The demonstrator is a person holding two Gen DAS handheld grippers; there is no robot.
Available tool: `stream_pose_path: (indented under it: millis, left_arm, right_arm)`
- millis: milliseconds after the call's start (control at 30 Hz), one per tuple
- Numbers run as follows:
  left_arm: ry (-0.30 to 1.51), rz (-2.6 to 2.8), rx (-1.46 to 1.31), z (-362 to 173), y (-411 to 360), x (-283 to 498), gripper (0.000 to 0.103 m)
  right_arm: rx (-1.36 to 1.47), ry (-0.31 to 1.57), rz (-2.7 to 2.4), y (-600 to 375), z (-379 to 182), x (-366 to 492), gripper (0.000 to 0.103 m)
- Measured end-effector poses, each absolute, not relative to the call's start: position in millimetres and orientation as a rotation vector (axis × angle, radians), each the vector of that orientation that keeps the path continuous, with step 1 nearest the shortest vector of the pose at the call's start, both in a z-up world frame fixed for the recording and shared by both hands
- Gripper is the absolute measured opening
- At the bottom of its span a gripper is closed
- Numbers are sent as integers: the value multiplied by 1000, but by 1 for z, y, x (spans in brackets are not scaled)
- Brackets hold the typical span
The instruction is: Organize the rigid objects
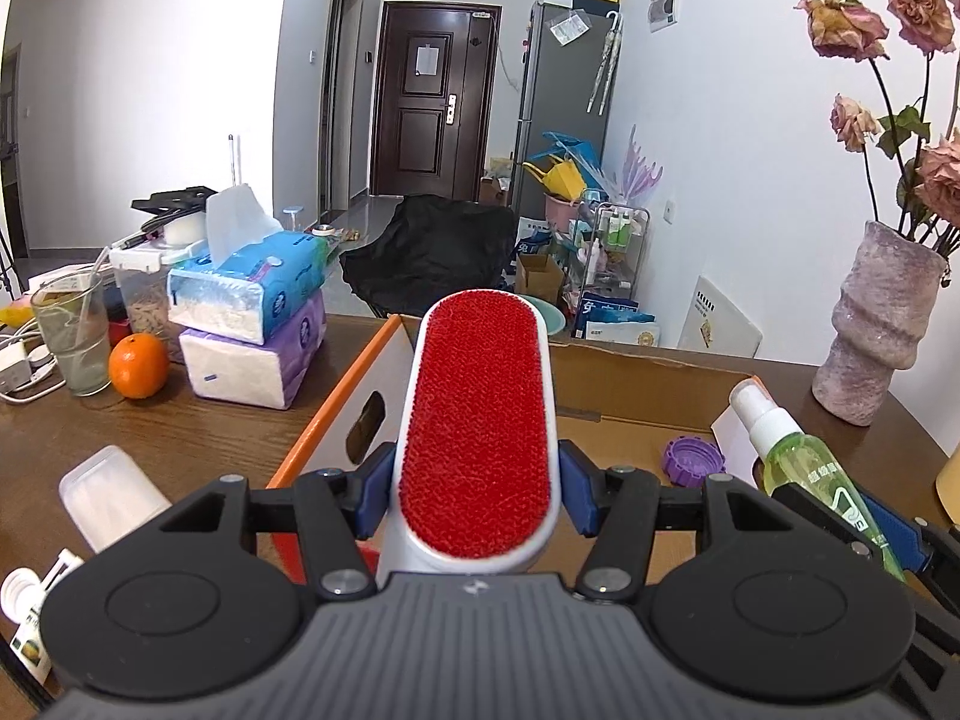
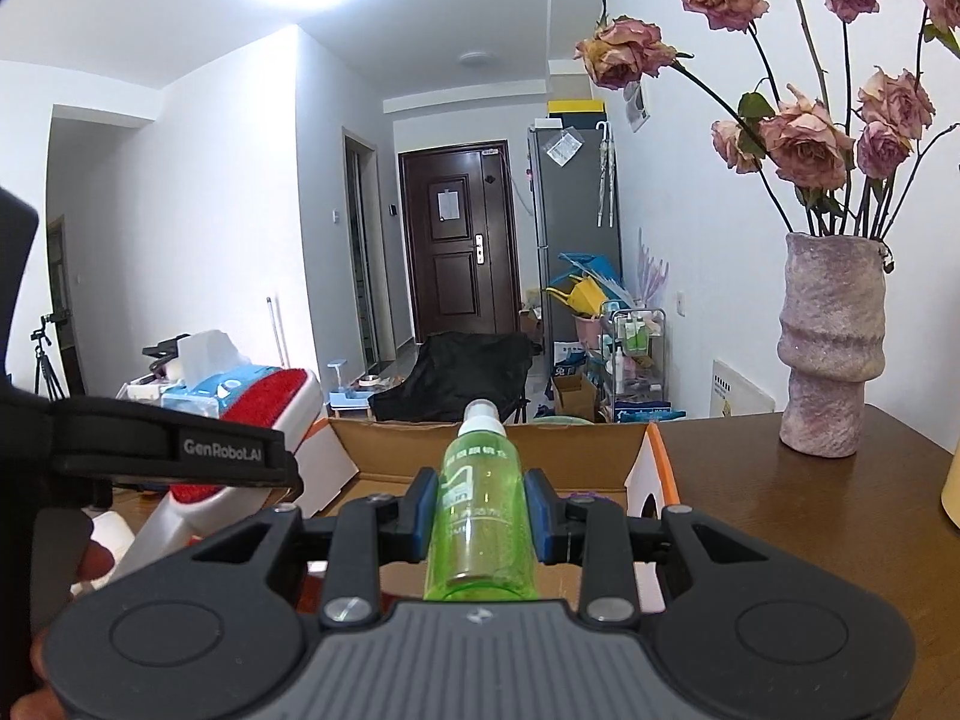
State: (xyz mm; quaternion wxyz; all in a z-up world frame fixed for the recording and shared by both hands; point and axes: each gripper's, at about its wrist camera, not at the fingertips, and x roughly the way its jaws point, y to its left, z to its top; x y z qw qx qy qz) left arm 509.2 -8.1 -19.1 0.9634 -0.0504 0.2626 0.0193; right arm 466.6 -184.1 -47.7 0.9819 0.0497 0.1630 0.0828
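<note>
- Left tool (image 1: 477, 495) clamped across the lower body of the lint brush (image 1: 480, 420), blue pads pressed on both white sides; red pile facing up, head pointing far, out over the near-left edge of the cardboard box (image 1: 630, 414).
- Grip low on the brush, probably so the long head clears the box wall and can tip down inside.
- Right tool (image 2: 477, 519) closed on the green spray bottle (image 2: 477, 516), pads squeezing mid-body; white nozzle aimed far, bottle lying along the fingers.
- Bottle hanging over the near part of the open box, just right of the brush; both seemingly lined up for dropping in side by side.
- Box open-topped on the wooden bench (image 1: 180, 438), flaps up, likely serving as the collecting bin; a purple cap (image 1: 693, 459) already on its floor.
- Still outside on the near-left bench: a frosted white container (image 1: 111, 495), perhaps next for sorting.
- Tissue packs (image 1: 252, 324), orange (image 1: 138, 366) and glass (image 1: 75, 336) further left, vase of dried roses (image 2: 831, 354) far right; apparently no part of this step.
- Risk, judged: two tools crowded over one opening, so brush and bottle could knock together on lowering.
</note>
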Motion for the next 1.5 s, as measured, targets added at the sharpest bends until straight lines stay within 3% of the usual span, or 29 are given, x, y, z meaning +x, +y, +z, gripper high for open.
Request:
stream_pose_path:
  millis: [1200, 1233, 1267, 1300, 1333, 1400, 1500]
  left_arm:
    - [642, 78, -19, -40, -10, 609, 58]
    - [648, 82, -13, -40, -10, 608, 65]
    - [651, 85, -7, -40, -10, 607, 85]
    - [648, 91, -4, -38, -10, 605, 94]
    - [634, 98, -6, -35, -10, 601, 103]
    - [612, 90, -9, -29, -9, 594, 103]
    - [611, 78, -20, -23, -9, 589, 103]
  right_arm:
    - [62, 403, 166, -181, -67, 566, 30]
    - [64, 415, 169, -181, -67, 567, 30]
    - [64, 423, 167, -181, -66, 567, 31]
    - [62, 421, 157, -181, -65, 566, 41]
    - [59, 424, 144, -182, -64, 565, 64]
    - [60, 421, 122, -183, -60, 562, 93]
    - [46, 394, 103, -184, -54, 557, 95]
